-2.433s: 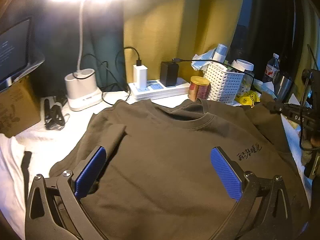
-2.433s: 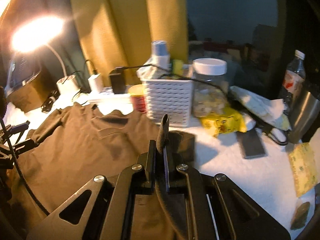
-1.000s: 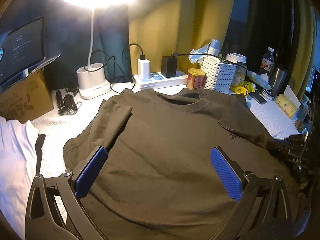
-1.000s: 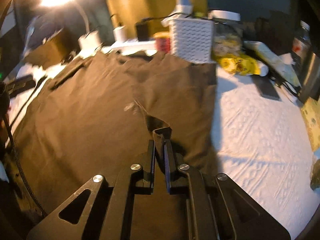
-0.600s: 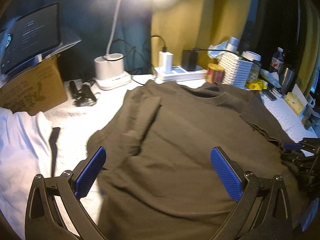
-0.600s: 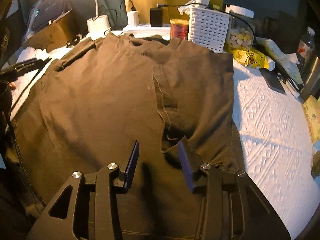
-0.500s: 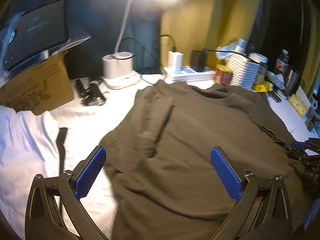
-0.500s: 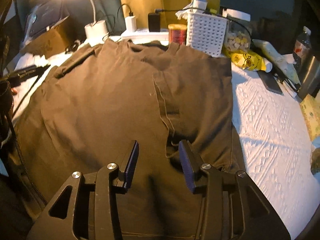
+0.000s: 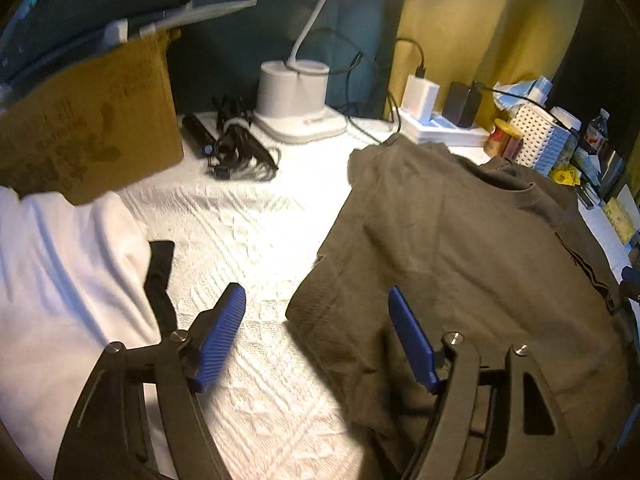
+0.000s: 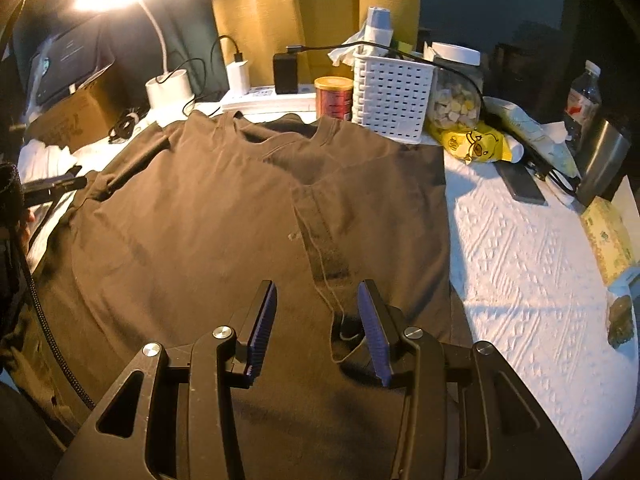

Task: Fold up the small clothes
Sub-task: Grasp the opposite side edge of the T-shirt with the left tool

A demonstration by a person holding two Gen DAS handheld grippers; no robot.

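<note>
Fabric freed a moment ago: the right hand-held gripper [image 10: 316, 320] hangs open over the shirt [image 10: 224, 216], right side folded inward on the desk [image 10: 532, 256], while the left hand-held gripper [image 9: 316, 332] closes on the shirt's left edge for the next fold.

a lived-in home desk or bedroom corner: a lit desk lamp [image 10: 166, 80], a power strip [image 10: 272, 94] with chargers, a white basket [image 10: 390, 94] of toiletries, a snack jar [image 10: 456, 88], a water bottle [image 10: 584, 92], a cardboard box [image 9: 88, 120] and yellow curtains [image 10: 312, 12] crowd a white textured cloth [image 10: 532, 248].
</note>
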